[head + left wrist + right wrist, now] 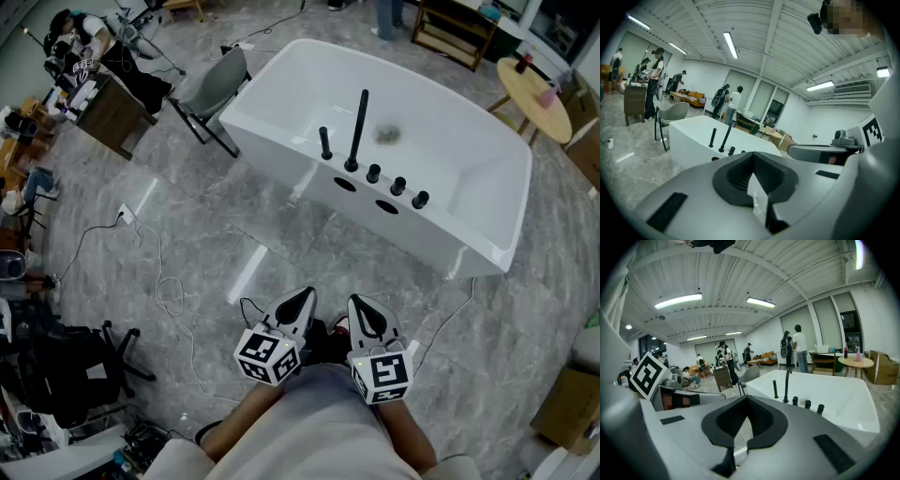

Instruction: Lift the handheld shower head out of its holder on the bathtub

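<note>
Well back from the bathtub (412, 239), whose near rim holds the handheld shower head (324, 142) upright, left tool (302, 298) and right tool (364, 305) are both shut and empty, so the approach seems barely begun: next, step closer and open one.

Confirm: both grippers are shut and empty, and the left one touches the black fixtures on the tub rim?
No. The left gripper and right gripper are shut and empty, but the left touches nothing: the head view shows floor between it and the black fixtures on the bathtub rim.
</note>
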Demonstrator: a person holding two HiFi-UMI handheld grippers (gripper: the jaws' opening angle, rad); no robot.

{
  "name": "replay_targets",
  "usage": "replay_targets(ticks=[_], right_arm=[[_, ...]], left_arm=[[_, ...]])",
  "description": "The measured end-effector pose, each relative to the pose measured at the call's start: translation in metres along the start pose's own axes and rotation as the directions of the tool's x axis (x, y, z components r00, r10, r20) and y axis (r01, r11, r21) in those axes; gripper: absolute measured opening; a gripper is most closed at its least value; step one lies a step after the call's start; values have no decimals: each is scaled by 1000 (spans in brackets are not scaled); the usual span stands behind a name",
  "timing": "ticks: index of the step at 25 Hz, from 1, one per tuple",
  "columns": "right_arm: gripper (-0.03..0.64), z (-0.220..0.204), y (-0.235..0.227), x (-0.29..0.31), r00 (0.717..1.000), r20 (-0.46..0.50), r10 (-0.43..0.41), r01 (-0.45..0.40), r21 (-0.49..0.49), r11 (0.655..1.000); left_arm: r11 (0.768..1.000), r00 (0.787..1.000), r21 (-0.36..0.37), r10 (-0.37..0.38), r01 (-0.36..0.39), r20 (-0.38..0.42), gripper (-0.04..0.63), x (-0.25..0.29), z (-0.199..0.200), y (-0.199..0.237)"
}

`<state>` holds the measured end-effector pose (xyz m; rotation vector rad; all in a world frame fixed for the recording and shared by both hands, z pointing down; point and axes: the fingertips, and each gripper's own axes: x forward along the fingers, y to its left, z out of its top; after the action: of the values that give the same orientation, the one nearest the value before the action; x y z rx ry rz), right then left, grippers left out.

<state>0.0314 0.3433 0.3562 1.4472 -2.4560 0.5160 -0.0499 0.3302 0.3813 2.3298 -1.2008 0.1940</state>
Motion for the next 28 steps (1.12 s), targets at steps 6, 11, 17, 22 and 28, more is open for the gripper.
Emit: replay_targets(ticks=[6,11,17,22,28], right_arm=[[18,5,-15,3,1000,13,-12,12,-2,1000],[18,7,-25,3,1000,16,-16,16,7,1000],[20,10,-28,17,999,27,-39,37,61,997],[20,25,-29,43,999,22,-38,37,23,999],[20,53,-23,75,999,6,-46,46,-28,999]], left_arm=[[1000,1000,8,2,-2,1,6,6,7,1],[999,1000,33,7,-7,-6,6,11,12,-2],[999,1000,39,-28,28,4,6,24,20,6],[997,997,26,-77,76,14,6,43,38,21],[994,994,1,-112,112,16,6,57,63,45]])
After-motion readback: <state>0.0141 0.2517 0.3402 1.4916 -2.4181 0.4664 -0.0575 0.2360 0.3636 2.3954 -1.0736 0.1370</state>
